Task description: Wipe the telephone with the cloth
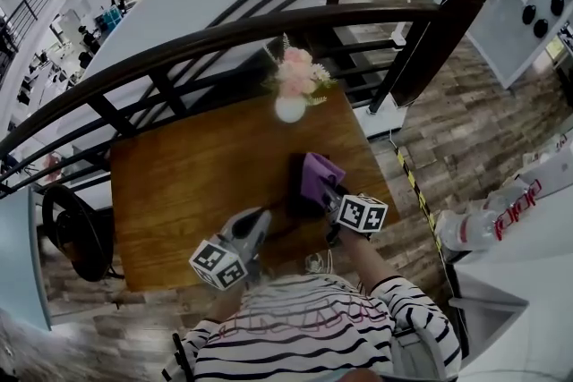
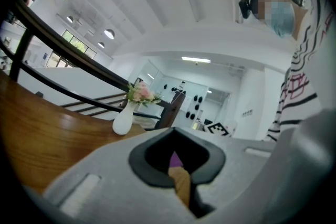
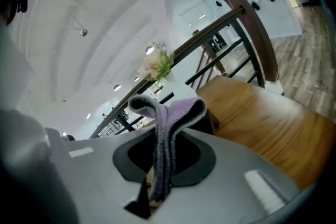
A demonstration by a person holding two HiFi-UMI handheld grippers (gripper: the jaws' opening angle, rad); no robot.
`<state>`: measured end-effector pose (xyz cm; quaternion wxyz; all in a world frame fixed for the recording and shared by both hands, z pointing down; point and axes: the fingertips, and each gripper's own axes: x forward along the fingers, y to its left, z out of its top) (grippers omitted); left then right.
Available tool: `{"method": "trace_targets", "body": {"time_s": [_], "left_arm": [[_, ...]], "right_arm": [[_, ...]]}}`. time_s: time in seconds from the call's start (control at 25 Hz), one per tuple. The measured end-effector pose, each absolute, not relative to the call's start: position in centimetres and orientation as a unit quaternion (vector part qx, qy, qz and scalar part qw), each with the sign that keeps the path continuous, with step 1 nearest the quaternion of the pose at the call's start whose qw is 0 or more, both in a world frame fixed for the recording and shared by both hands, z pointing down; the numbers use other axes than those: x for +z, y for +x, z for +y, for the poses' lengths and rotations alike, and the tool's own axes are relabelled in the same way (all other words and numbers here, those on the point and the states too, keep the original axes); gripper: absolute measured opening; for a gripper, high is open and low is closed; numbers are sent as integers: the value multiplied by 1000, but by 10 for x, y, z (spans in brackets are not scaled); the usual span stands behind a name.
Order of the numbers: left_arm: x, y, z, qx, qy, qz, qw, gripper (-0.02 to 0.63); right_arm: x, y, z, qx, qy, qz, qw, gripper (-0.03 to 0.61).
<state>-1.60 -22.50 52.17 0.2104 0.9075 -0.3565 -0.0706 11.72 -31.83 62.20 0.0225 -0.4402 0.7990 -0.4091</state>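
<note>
A purple cloth [image 1: 319, 172] is pinched in my right gripper [image 1: 326, 195], which is shut on it. The cloth lies over a dark telephone [image 1: 297, 190] on the right half of the wooden table [image 1: 197, 183]. In the right gripper view the cloth [image 3: 169, 113] stands folded up between the jaws of the right gripper [image 3: 156, 194], and a dark edge of the telephone [image 3: 214, 122] shows just behind it. My left gripper [image 1: 260, 220] rests low over the table's near edge, left of the telephone. Its jaws look shut with nothing in them in the left gripper view [image 2: 181, 189].
A white vase of pink flowers [image 1: 293, 89] stands at the table's far edge, also seen in the left gripper view [image 2: 125, 118]. A dark curved railing [image 1: 224, 36] runs behind the table. A black chair [image 1: 76, 233] sits at the left, and a white counter [image 1: 528, 273] at the right.
</note>
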Motion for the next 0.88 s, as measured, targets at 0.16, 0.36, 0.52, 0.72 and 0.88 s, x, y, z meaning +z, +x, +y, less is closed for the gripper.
{"method": "trace_targets", "body": {"time_s": [0.16, 0.36, 0.52, 0.72, 0.88], "left_arm": [[522, -26, -219, -71, 903, -369, 208, 0], [521, -39, -215, -71, 895, -387, 210, 0], [522, -41, -214, -69, 894, -389, 211, 0], [525, -27, -218, -65, 902, -369, 214, 0], [527, -9, -221, -61, 910, -347, 220, 0]], "right_arm": [[626, 68, -312, -425, -393, 815, 19, 37], [659, 41, -312, -444, -384, 810, -15, 37], [676, 61, -315, -441, -418, 793, -41, 37], [691, 110, -315, -444, -465, 765, -44, 37], [699, 155, -308, -447, -504, 738, -40, 37]]}}
